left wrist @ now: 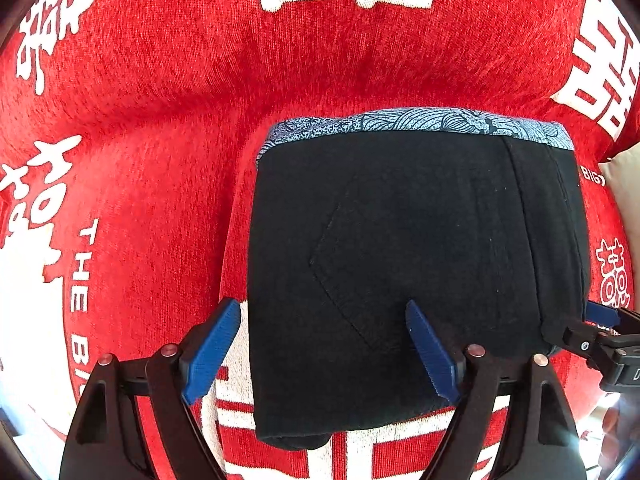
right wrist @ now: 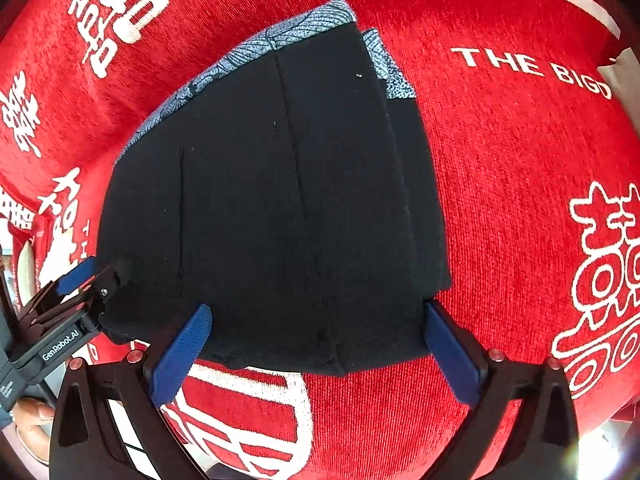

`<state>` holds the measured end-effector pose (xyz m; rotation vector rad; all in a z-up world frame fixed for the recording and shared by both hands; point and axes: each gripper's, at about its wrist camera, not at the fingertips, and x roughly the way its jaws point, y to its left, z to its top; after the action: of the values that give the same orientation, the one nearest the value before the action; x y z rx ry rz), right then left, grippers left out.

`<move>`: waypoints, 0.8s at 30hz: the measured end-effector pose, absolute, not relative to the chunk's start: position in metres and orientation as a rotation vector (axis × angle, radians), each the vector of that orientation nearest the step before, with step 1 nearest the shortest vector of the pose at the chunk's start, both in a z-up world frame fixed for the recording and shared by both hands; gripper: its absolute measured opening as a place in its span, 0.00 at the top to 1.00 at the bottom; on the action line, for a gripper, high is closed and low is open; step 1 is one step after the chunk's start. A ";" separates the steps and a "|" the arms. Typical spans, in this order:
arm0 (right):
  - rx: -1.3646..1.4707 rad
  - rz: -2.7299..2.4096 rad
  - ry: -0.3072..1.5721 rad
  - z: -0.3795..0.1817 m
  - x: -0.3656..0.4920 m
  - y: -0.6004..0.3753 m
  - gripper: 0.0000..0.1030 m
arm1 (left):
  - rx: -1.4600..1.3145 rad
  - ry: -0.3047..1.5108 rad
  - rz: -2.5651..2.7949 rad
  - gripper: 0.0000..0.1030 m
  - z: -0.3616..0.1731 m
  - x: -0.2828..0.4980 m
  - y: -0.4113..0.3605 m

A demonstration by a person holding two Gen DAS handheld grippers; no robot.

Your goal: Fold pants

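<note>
The black pants (left wrist: 416,248) lie folded into a compact block on the red cloth, with a blue-and-white patterned waistband (left wrist: 400,122) along the far edge. My left gripper (left wrist: 324,346) hovers open over the block's near left corner, one blue pad off the fabric and the other above it. Seen from the right wrist, the pants (right wrist: 280,200) fill the middle. My right gripper (right wrist: 320,342) stands wide open, straddling their near edge with nothing pinched. Each gripper shows in the other's view: the right gripper (left wrist: 600,320) and the left gripper (right wrist: 76,280).
A red cloth (left wrist: 160,120) with large white characters and lettering covers the whole surface. A cream-coloured item (left wrist: 626,188) pokes in at the right edge. A person's hand (right wrist: 28,416) holds the left gripper's handle at lower left.
</note>
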<state>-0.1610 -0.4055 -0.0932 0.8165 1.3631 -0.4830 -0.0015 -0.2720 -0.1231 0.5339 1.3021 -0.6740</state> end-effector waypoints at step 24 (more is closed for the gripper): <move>1.163 -0.356 1.256 -0.091 -0.196 -0.448 0.00 | 0.496 1.331 -0.728 0.17 -0.105 0.006 -0.263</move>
<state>-0.1964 -0.4483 -0.0911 1.1632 1.2560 -0.3562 0.0064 -0.2634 -0.1047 0.4961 1.3309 -0.7279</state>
